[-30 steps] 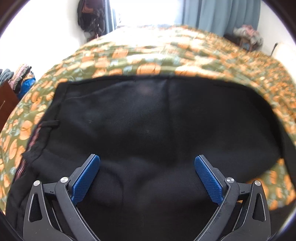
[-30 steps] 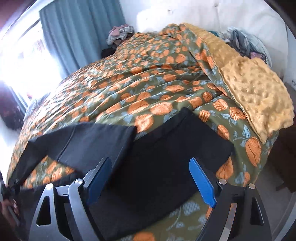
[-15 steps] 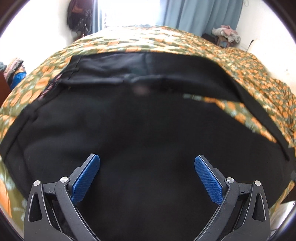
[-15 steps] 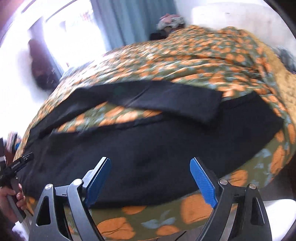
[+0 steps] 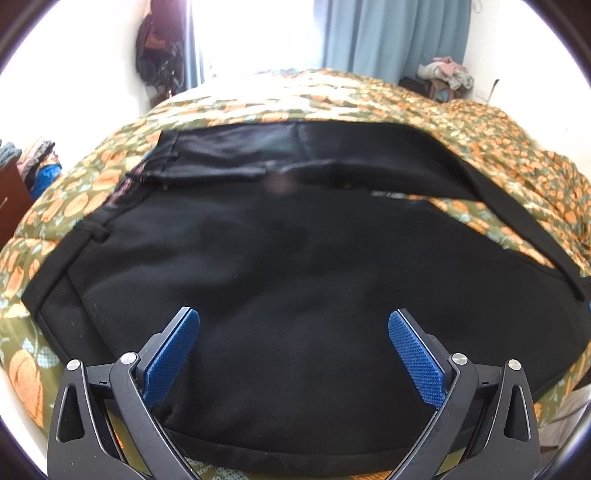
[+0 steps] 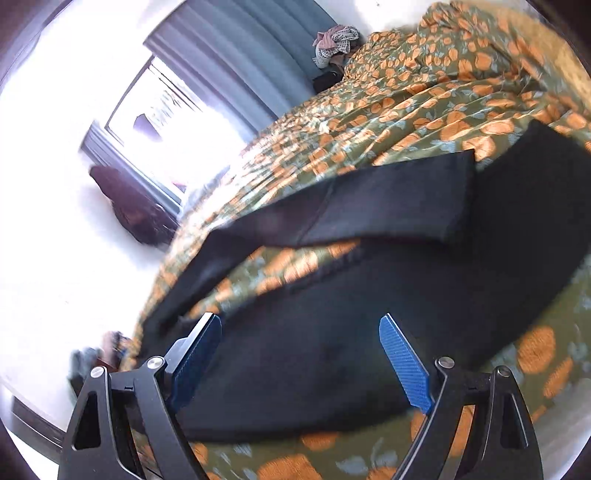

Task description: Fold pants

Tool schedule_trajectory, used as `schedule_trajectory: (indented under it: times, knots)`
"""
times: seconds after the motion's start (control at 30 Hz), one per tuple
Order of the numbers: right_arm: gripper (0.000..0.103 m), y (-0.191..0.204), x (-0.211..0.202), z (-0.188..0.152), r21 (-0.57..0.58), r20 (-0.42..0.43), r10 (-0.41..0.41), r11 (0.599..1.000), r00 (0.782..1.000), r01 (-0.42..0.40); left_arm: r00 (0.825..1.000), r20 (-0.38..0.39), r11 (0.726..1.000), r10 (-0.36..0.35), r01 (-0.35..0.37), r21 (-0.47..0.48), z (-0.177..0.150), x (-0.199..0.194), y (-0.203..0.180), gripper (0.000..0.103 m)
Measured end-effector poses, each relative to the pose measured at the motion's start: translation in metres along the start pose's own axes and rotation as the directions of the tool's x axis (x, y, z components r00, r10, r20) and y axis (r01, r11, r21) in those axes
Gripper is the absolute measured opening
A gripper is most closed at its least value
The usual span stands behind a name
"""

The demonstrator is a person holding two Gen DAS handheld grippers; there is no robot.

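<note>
The black pants [image 5: 295, 266] lie spread across the bed's floral bedspread [image 5: 332, 96], a green cover printed with orange blooms, and they fill the middle and lower part of the left wrist view. Their waistband, with belt loops, runs along the left of the frame, and one leg stretches off toward the right edge. A small pale label sits on the cloth just right of centre, though its writing is too blurred to read.

The left gripper [image 5: 293, 350] hovers at the bottom centre of the frame over the near edge of the pants, its blue-padded fingers [image 5: 173, 354] spread wide with nothing between them.

In the right wrist view (tilted and motion-blurred) the pants [image 6: 369, 325] run from the lower left to the upper right, with one leg lying higher in the frame and a strip of bedspread [image 6: 443, 92] showing between the two legs. The right gripper [image 6: 301, 362] is at the bottom centre, its fingers [image 6: 404, 362] likewise wide apart and holding nothing.

Blue curtains [image 5: 391, 33] hang by a bright window at the top of the left view.
</note>
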State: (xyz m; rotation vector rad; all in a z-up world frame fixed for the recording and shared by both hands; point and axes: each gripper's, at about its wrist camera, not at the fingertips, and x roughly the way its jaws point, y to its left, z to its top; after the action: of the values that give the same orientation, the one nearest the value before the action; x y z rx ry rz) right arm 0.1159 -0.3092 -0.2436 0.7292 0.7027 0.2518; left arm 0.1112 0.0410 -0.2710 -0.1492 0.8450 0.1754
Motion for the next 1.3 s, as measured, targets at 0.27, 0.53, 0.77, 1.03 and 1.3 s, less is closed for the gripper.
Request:
schedule_trajectory:
  times: [0.27, 0.53, 0.77, 1.03, 1.3]
  knots:
    - [0.084, -0.063, 0.031, 0.037, 0.204, 0.056, -0.161, 0.968, 0.985, 0.147, 0.999, -0.003, 0.998, 0.041, -0.041, 0.054, -0.006, 0.005, -0.007, 0.102]
    - [0.043, -0.082, 0.035, 0.048, 0.427, 0.048, -0.264, 0.877, 0.963, 0.219, 0.998, -0.023, 0.996, 0.061, -0.060, 0.066, -0.004, 0.009, -0.014, 0.102]
    - [0.023, -0.051, 0.004, 0.072, 0.321, 0.080, -0.162, 0.938, 0.984, 0.128, 0.990, -0.079, 0.993, -0.114, 0.111, -0.039, 0.046, 0.011, -0.017, 0.102]
    - [0.019, 0.032, -0.069, 0.092, 0.041, 0.128, -0.022, 0.999, 0.992, 0.017, 0.893, -0.125, 0.877, -0.432, 0.384, -0.290, 0.185, 0.082, -0.051, 0.102]
    - [0.014, 0.045, -0.117, 0.074, -0.030, 0.090, 0.036, 0.999, 0.995, -0.034, 0.840, -0.196, 0.805, -0.506, 0.378, -0.458, 0.206, 0.151, -0.074, 0.102]
